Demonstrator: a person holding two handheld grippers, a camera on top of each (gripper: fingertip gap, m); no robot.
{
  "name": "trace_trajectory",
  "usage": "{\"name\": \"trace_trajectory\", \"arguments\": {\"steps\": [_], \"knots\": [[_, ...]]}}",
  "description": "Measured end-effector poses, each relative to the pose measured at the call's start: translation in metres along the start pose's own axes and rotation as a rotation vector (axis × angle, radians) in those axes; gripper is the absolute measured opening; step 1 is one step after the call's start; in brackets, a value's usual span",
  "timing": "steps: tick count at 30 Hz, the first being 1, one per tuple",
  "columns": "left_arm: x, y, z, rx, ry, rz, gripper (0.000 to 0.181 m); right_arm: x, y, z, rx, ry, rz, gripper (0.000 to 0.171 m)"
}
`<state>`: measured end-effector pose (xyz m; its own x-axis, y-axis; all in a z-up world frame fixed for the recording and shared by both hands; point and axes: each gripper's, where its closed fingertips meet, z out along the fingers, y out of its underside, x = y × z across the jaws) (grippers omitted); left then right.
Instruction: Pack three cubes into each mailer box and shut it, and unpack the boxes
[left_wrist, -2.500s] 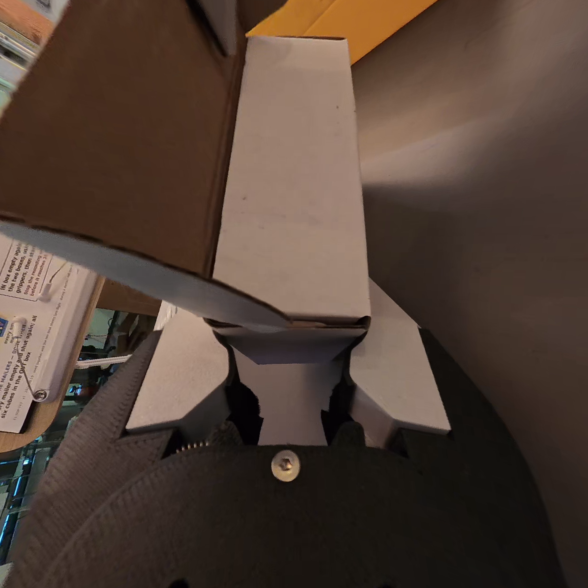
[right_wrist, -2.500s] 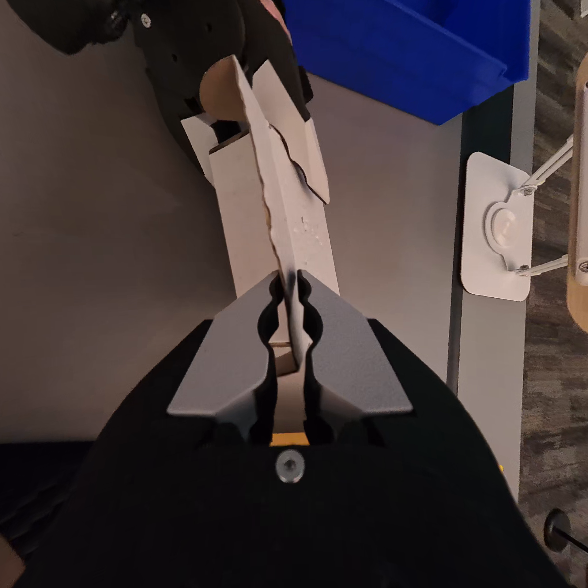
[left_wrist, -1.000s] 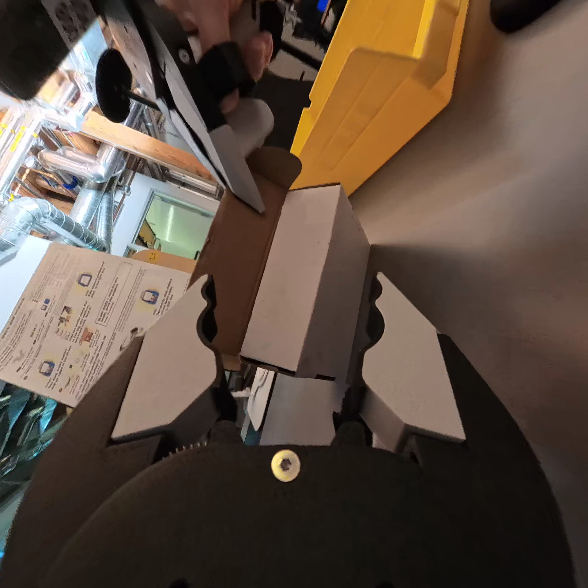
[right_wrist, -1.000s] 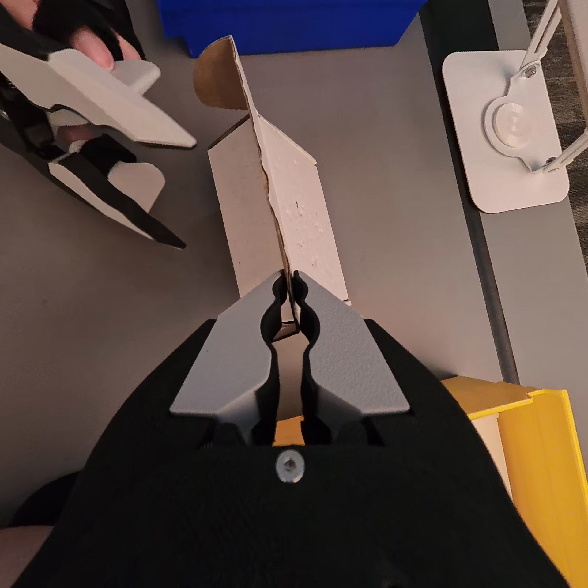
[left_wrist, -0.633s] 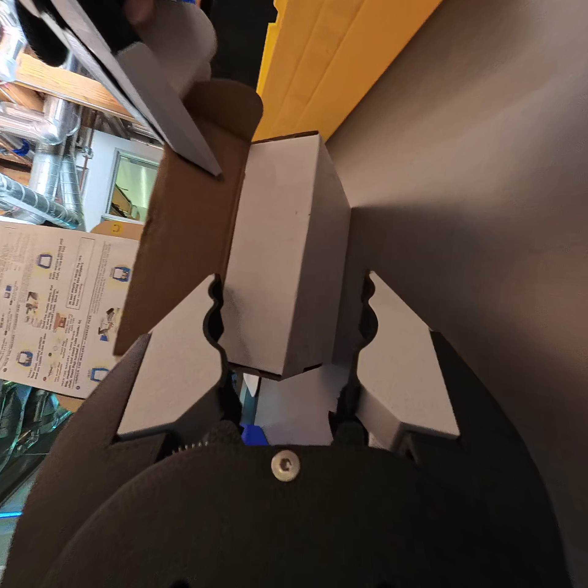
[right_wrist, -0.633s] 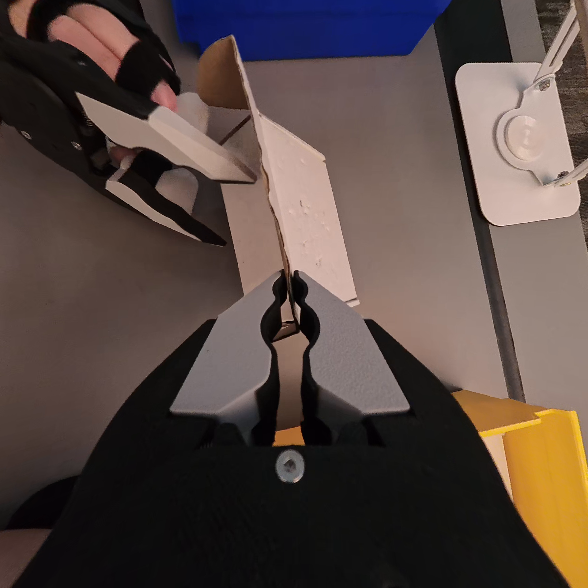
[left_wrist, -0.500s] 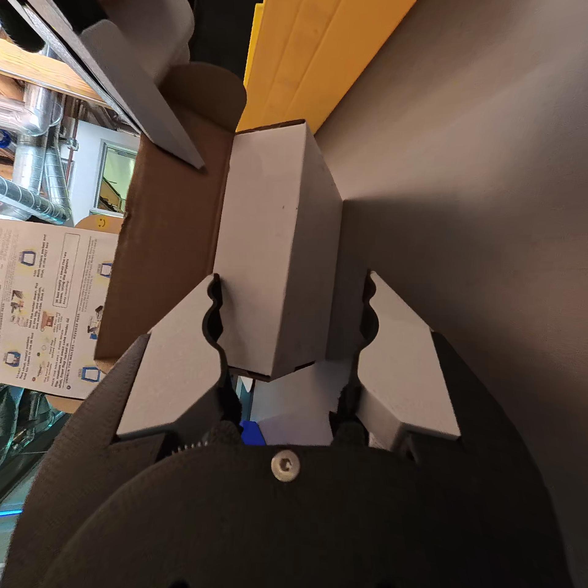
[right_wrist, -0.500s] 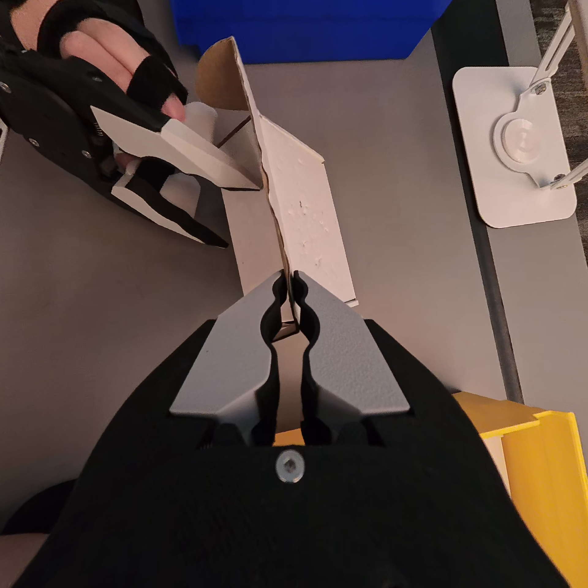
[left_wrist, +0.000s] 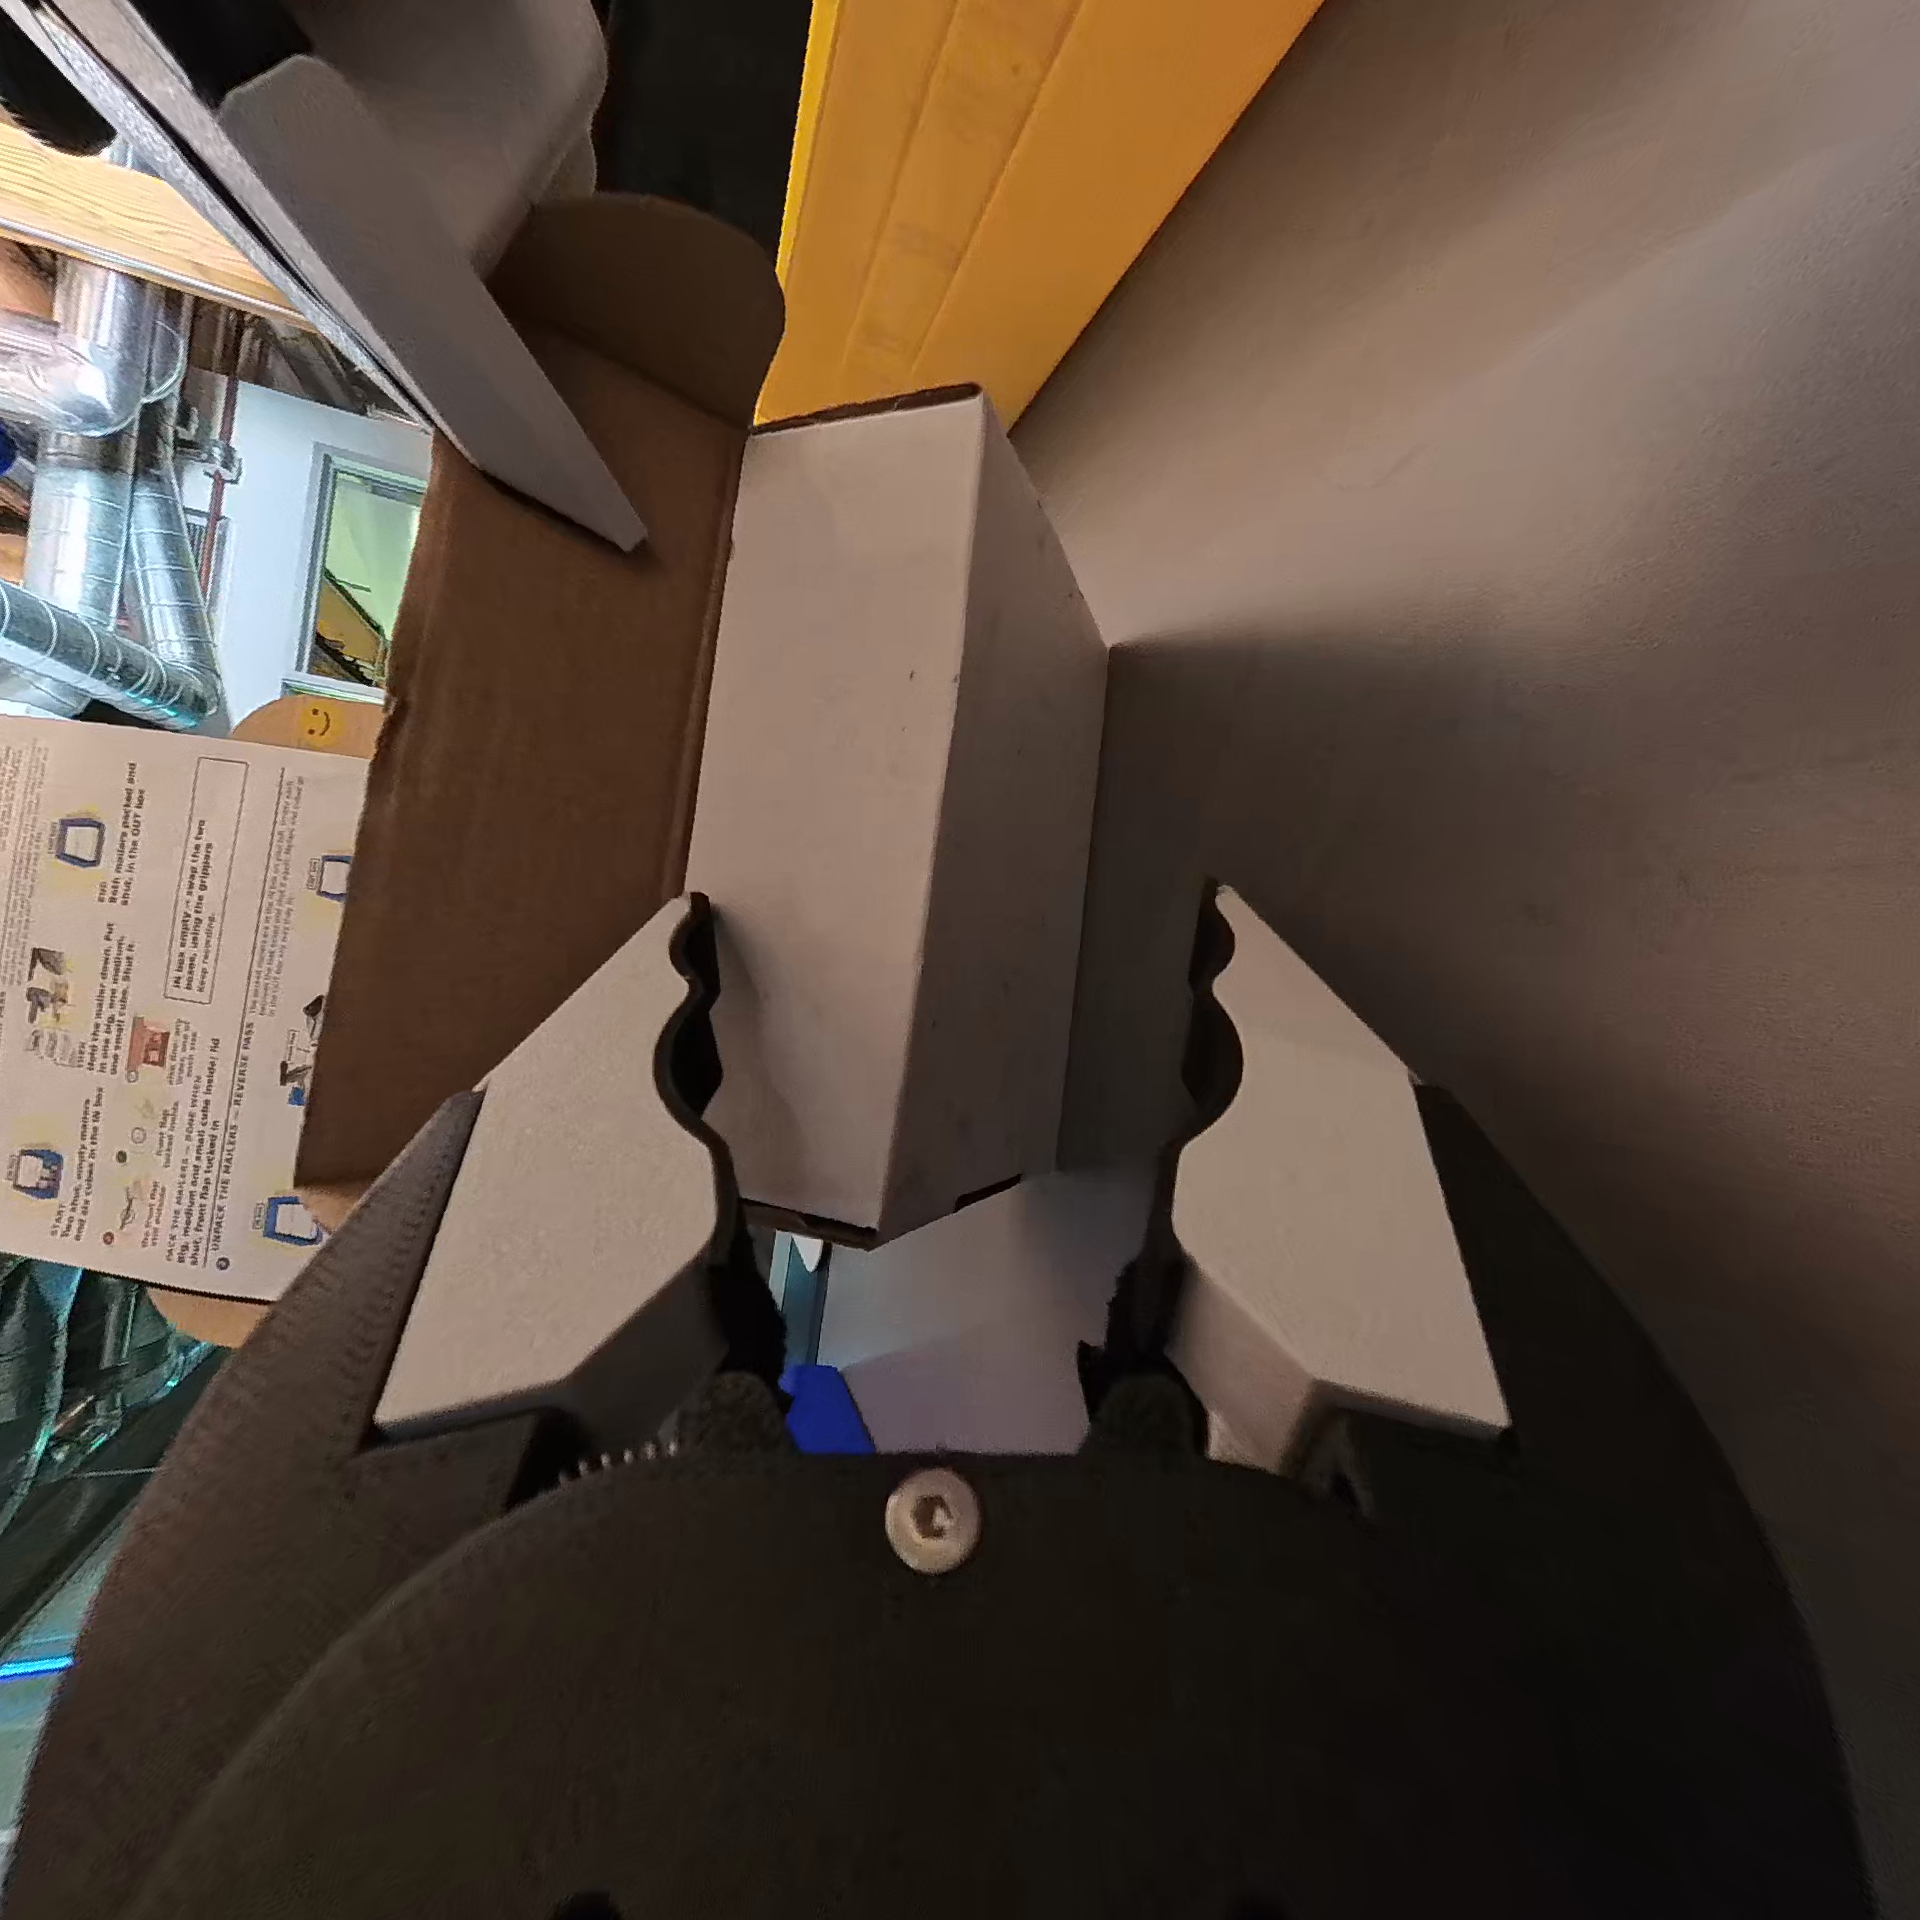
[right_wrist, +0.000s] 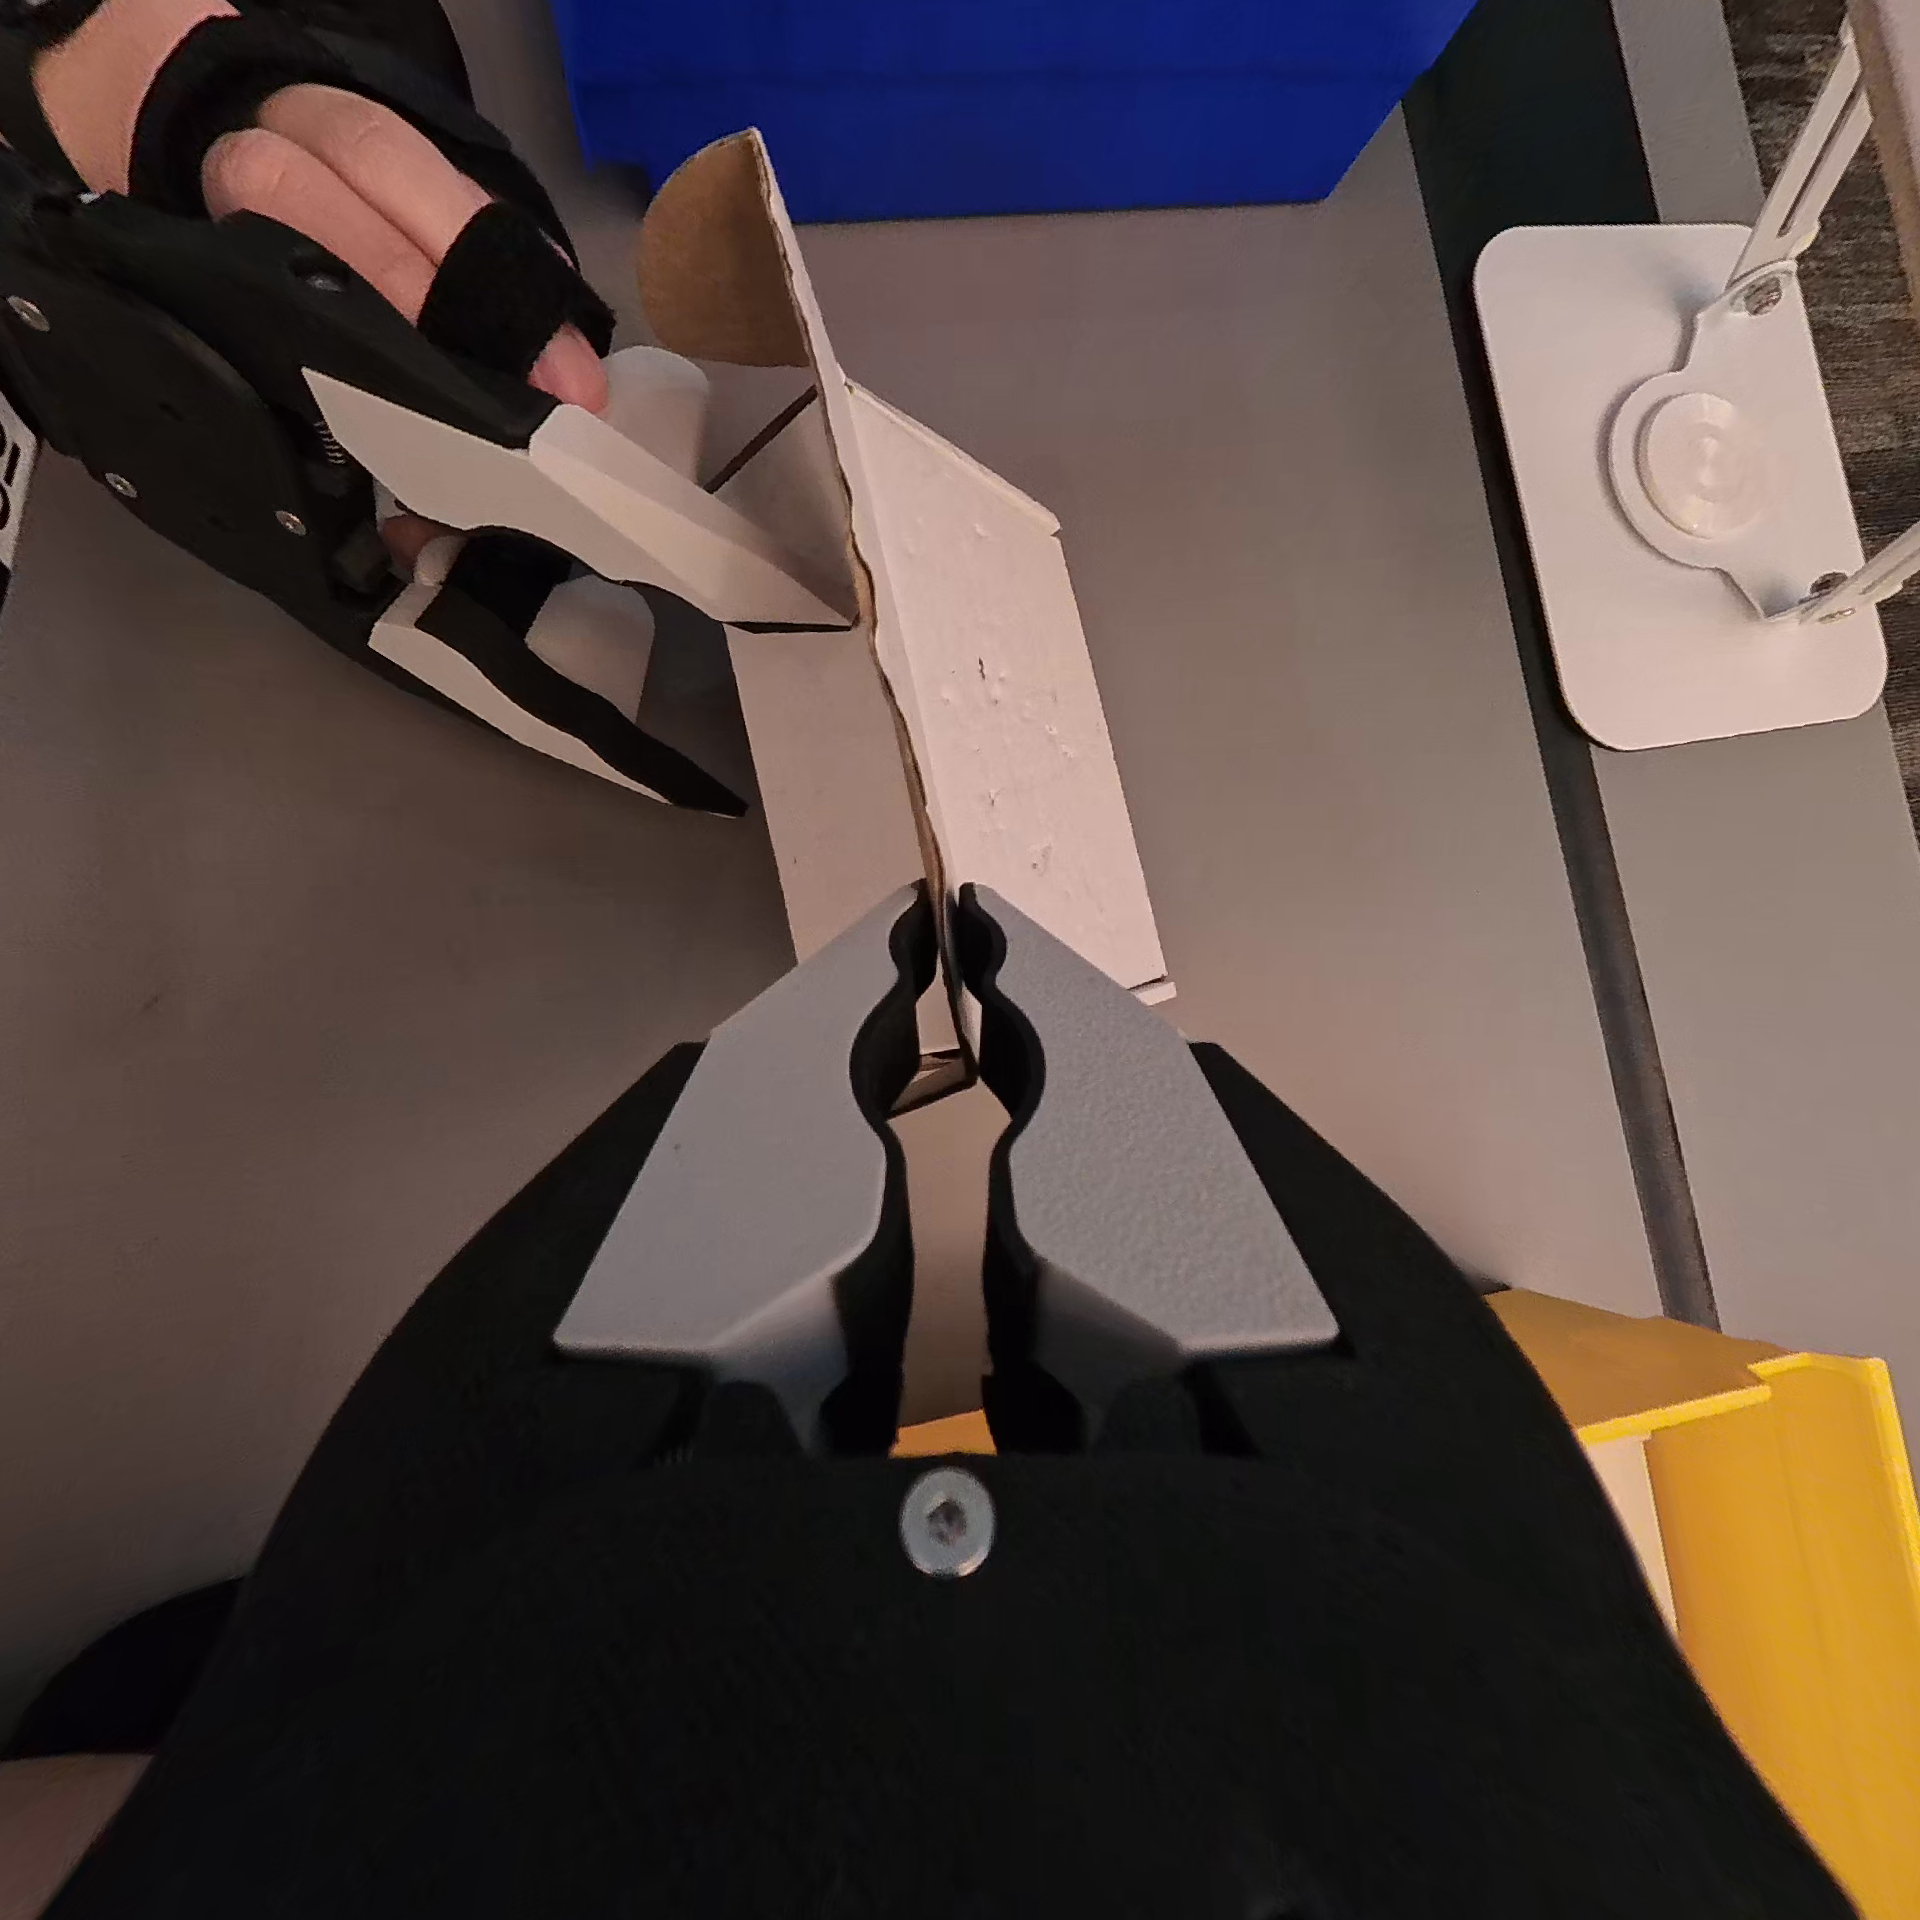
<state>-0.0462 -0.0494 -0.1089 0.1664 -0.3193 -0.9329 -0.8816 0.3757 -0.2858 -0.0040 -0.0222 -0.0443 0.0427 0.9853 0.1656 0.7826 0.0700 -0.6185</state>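
A white mailer box (right_wrist: 997, 665) lies on the grey table with its brown-lined lid (right_wrist: 727, 260) raised on edge. My right gripper (right_wrist: 943, 914) is shut on the near end of the lid's edge. My left gripper (right_wrist: 784, 712) is open at the box's left side, its upper finger touching the lid. In the left wrist view my left gripper (left_wrist: 951, 904) straddles the box's white side wall (left_wrist: 894, 831); the left finger is against it and the right finger stands clear. The lid's brown inside (left_wrist: 540, 779) is left of the wall. No cubes show.
A blue bin (right_wrist: 987, 83) stands beyond the box. A yellow bin (right_wrist: 1714, 1558) is at the near right and also shows in the left wrist view (left_wrist: 987, 187). A white stand base (right_wrist: 1683, 488) sits right of the table edge. An instruction sheet (left_wrist: 135, 987) hangs left.
My left gripper let go of the box's far end, opened, drew off, then came back against the box's left wall. My right gripper stayed shut on the lid.
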Motion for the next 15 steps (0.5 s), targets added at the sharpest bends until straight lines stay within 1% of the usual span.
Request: {"name": "trace_trajectory", "arguments": {"steps": [6, 10, 13, 15], "knots": [[0.002, 0.001, 0.001, -0.008, 0.023, -0.025, 0.092, 0.004, -0.002, 0.000, 0.003, 0.030, -0.003, 0.002], [0.014, 0.005, 0.003, -0.024, 0.070, -0.016, 0.080, 0.011, -0.003, -0.002, 0.011, 0.065, 0.020, 0.002], [0.009, -0.002, 0.001, 0.009, 0.020, 0.016, 0.080, 0.009, -0.007, -0.004, 0.034, 0.047, 0.017, 0.002], [0.005, -0.003, 0.001, 0.008, 0.011, 0.001, 0.087, 0.007, -0.008, -0.004, 0.031, 0.048, 0.006, 0.002]]}}
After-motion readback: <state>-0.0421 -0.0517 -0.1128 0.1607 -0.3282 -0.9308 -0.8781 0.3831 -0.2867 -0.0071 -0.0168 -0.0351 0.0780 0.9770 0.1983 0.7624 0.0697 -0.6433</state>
